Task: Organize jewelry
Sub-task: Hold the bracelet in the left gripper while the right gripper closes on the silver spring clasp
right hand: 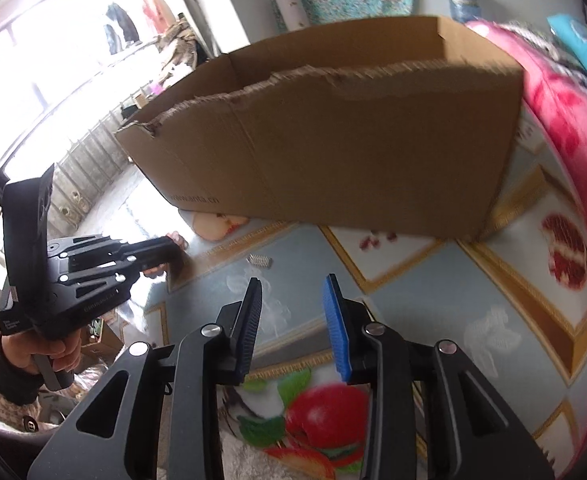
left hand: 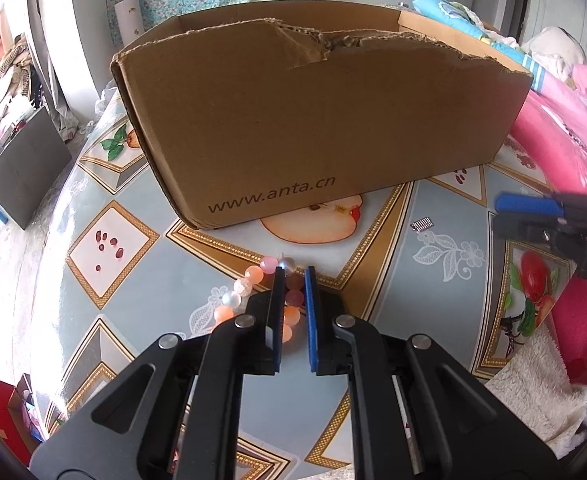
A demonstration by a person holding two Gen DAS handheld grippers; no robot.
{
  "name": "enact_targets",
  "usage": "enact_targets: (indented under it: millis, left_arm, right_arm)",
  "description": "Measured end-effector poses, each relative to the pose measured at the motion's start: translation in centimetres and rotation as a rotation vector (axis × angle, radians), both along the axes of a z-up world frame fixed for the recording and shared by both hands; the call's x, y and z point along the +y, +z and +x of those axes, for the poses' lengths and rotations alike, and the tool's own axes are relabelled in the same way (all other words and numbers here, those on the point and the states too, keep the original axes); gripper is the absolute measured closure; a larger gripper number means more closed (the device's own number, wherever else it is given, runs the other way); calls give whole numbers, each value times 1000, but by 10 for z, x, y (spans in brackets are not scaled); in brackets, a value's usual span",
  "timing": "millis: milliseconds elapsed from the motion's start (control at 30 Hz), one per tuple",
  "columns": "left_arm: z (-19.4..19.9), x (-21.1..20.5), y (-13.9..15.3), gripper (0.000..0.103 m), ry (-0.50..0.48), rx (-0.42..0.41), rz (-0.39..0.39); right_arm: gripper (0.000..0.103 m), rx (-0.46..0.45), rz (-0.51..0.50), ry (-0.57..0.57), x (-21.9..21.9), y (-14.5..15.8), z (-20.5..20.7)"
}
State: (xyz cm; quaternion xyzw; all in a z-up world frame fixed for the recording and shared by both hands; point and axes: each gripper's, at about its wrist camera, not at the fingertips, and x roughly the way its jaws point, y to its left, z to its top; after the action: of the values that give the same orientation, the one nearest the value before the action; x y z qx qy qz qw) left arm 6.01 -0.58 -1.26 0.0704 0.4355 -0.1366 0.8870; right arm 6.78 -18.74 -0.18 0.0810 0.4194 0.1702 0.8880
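Observation:
A bracelet of pink, orange and clear beads (left hand: 252, 271) lies on the patterned tablecloth in front of a torn cardboard box (left hand: 313, 120). My left gripper (left hand: 295, 270) points down at it and is shut on the bracelet, with a few beads pinched between the pads and the rest curling out to the left. A small silver comb-like piece (left hand: 422, 225) lies alone to the right; in the right wrist view it (right hand: 260, 261) lies just beyond my fingertips. My right gripper (right hand: 293, 280) hovers open over the table with nothing between its fingers.
The open-topped box (right hand: 333, 140) fills the back of the table. A pink blanket (right hand: 565, 120) lies along the right side, and a white fluffy cloth (left hand: 533, 380) at the near right. A person's hand (right hand: 49, 352) grips the left tool's handle.

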Motion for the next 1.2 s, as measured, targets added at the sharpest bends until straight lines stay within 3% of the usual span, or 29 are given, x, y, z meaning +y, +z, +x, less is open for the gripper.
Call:
enact_targets:
  millis: [233,433,567,1200]
  left_arm:
    - [-3,4,-1,94,6,-10,-24]
    - [-1,3,0,94,17,-2,-14]
    - [1,-1,1,94,29,9,-2]
    - [2,-9,1,94,60,12,20]
  right_arm:
    - [78,-42,-145,125,46,1,24]
    - [91,-32,-265,146,68,-10,32]
    - [97,-27,-258,141,65,-11,32]
    - [98,14,-263,88,29,-5,0]
